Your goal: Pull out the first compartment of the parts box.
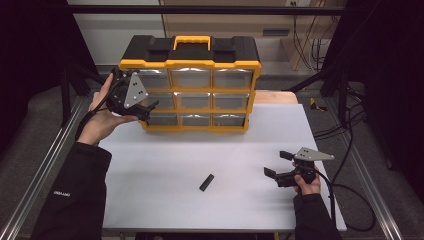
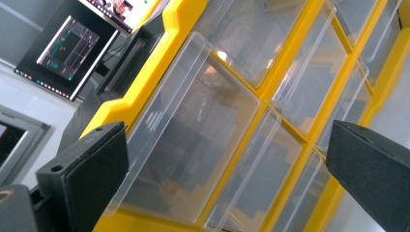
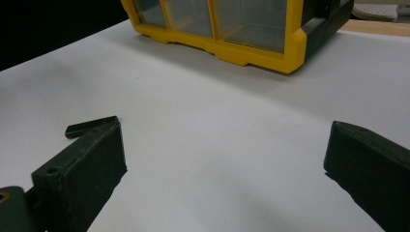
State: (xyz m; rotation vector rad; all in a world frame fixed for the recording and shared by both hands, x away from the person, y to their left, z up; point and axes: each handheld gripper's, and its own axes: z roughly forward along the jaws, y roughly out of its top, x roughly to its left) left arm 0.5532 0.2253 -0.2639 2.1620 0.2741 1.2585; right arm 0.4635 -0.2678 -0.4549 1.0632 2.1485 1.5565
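High view: left gripper at unlabelled yellow organizer drawers.

We held the left gripper raised, our left hand wrapped under its body and the forearm reaching up from below. Its grey plate faced upward and its jaws stood wide apart, pointing away to the right of the hand. We kept the right gripper low, well apart from the left one, our right hand gripping it from behind. Its jaws were spread wide too, pointing leftward with nothing between them.
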